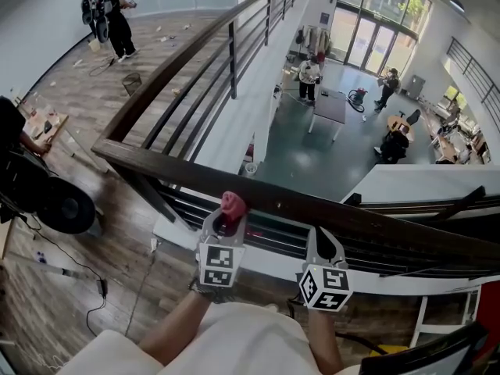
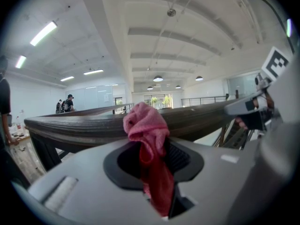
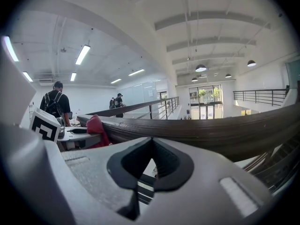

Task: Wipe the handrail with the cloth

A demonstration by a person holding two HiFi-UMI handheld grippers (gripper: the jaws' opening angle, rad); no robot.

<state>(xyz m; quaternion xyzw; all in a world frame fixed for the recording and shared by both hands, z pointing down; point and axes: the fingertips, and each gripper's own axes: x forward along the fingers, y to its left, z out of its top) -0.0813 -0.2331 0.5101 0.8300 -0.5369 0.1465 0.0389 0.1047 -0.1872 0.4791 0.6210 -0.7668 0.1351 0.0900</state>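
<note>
A dark wooden handrail [image 1: 312, 201] runs across the head view from the corner at left to the right edge. My left gripper [image 1: 229, 216] is shut on a pink-red cloth [image 1: 232, 202], whose bunched top touches the near side of the rail. In the left gripper view the cloth [image 2: 149, 144] fills the gap between the jaws, with the handrail [image 2: 79, 125] right behind it. My right gripper [image 1: 323, 244] is beside it to the right, just below the rail, shut and holding nothing. In the right gripper view the handrail [image 3: 211, 130] crosses close ahead and the cloth [image 3: 96, 129] shows at left.
A second rail section with black metal bars [image 1: 226, 61] runs away from the corner [image 1: 109, 148]. Beyond the rail is a drop to a lower floor with people and tables [image 1: 328, 104]. A person [image 1: 117, 14] stands far left on this floor. A black fan-like device [image 1: 58, 205] sits at left.
</note>
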